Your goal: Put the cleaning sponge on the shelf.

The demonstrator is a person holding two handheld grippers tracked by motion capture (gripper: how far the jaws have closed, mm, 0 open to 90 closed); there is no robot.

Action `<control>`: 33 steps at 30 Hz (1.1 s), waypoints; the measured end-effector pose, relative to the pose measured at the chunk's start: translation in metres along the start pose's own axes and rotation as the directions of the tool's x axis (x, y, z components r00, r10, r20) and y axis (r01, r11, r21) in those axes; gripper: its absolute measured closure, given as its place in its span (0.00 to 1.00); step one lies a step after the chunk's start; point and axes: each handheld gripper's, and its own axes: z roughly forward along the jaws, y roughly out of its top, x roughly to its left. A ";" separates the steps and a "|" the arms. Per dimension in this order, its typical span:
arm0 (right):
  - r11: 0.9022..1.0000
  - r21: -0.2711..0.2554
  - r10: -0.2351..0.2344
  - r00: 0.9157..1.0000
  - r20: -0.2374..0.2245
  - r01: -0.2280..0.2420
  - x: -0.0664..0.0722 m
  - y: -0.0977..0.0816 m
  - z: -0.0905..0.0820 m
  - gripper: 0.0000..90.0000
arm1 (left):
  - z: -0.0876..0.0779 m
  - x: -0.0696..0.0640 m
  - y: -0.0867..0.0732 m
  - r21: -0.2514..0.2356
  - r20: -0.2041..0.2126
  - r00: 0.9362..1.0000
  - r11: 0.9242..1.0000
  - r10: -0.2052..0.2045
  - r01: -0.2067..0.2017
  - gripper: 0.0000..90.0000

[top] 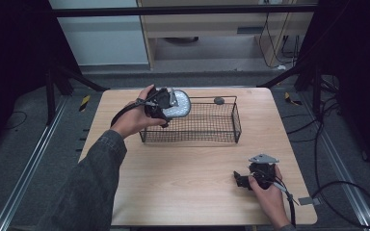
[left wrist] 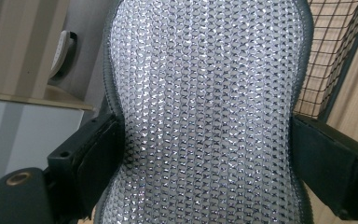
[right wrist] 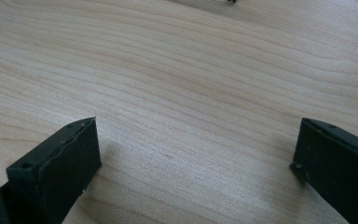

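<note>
Left gripper (top: 169, 107): one, held above the left end of the basket; its jaws are pinched on the silver studded thing, one jaw pressed against each edge, as seen in the left gripper view
Silver studded thing (left wrist: 205, 112): one, oval in outline with a grey stitched rim, covered in rows of small shiny studs; it is carried in the air over the basket's left rim, not resting on anything
Wire basket (top: 236, 120): one, black mesh, rectangular, set on the far half of the counter; its floor is seen bare through the mesh
Small dark round thing (top: 219, 100): one, seen by the far rim of the basket; what it is cannot be told
Right gripper (top: 243, 179): one, held low over the near right part of the counter, well apart from the basket; its jaws are spread wide with bare wood between them
Counter (top: 192, 183): one, pale wood grain
Room: grey carpeted floor, metal rails along both sides, black cables at the right, pale wood furniture at the back
</note>
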 end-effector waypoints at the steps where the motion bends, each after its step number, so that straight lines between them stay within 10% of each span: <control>1: 1.000 0.000 0.000 1.000 0.000 0.000 0.000 0.000 0.000 0.01 | 0.000 0.000 0.000 0.000 0.000 1.000 1.000 0.000 0.000 0.12; 33: 1.000 0.000 0.002 1.000 0.000 -0.002 0.000 0.000 0.000 0.01 | 0.033 -0.003 -0.017 -0.011 0.042 0.999 1.000 -0.014 0.014 0.12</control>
